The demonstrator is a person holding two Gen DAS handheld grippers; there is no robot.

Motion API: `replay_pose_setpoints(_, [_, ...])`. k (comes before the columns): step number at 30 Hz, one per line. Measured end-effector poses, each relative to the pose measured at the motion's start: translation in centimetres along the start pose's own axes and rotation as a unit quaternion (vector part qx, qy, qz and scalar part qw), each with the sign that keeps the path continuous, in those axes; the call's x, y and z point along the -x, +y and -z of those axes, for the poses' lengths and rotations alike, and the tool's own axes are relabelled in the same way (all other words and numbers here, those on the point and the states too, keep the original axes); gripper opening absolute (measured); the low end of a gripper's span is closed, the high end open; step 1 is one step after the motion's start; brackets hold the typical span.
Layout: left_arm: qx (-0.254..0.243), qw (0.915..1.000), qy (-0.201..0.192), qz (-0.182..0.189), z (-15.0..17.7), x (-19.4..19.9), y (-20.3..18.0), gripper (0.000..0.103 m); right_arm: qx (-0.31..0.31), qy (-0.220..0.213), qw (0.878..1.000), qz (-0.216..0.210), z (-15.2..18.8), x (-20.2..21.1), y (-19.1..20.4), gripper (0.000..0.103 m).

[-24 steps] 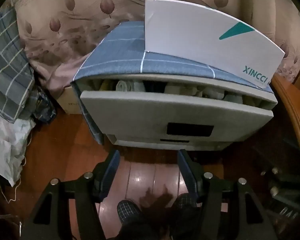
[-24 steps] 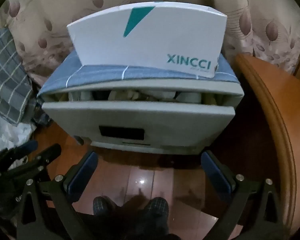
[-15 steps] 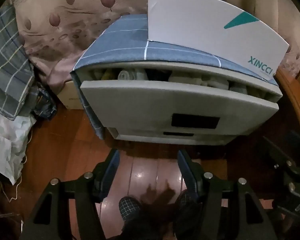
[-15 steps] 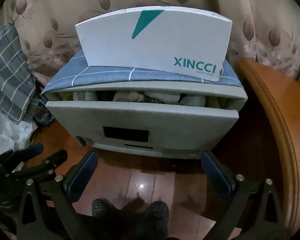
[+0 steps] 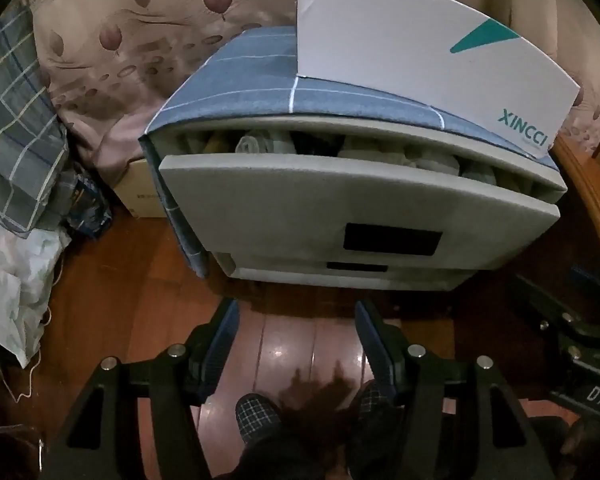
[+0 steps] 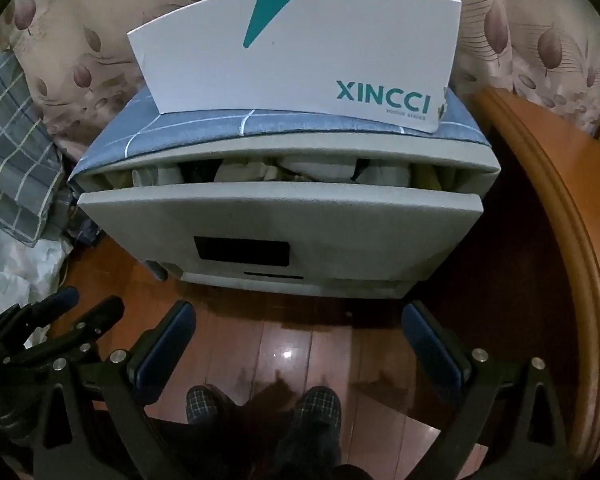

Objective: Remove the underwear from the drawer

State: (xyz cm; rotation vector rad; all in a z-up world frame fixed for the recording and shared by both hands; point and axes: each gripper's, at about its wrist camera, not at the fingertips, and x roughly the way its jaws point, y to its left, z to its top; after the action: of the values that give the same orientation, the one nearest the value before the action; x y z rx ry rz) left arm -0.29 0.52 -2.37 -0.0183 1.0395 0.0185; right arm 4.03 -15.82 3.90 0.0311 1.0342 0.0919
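A grey drawer unit stands on the wooden floor with its top drawer (image 5: 340, 200) (image 6: 284, 216) pulled partly out. Rolled and folded underwear (image 5: 260, 144) (image 6: 312, 168) in pale and dark colours fills the gap behind the drawer front. My left gripper (image 5: 296, 312) is open and empty, low in front of the unit. My right gripper (image 6: 300, 316) is open wider and empty, also in front of the unit. The left gripper also shows at the lower left of the right wrist view (image 6: 80, 312).
A white XINCCI box (image 5: 432, 56) (image 6: 300, 52) stands on the blue checked cloth (image 5: 240, 84) covering the unit. A wooden bed frame (image 6: 560, 200) is at the right. Checked fabric (image 5: 12, 128) and a white bag (image 5: 8, 280) lie left. My slippered feet (image 6: 260, 408) are below.
Both grippers have moved slightly closer to the drawer unit, which sits a little lower and larger in both views. Neither gripper's opening has changed.
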Motion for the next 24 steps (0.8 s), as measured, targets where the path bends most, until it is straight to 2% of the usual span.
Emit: replay_pose_setpoints(24, [-0.003,1.0,-0.001,-0.001,0.23,-0.08,0.07,0.062,-0.01,0.007,1.0,0.002,0.48,-0.29,-0.8,0.102])
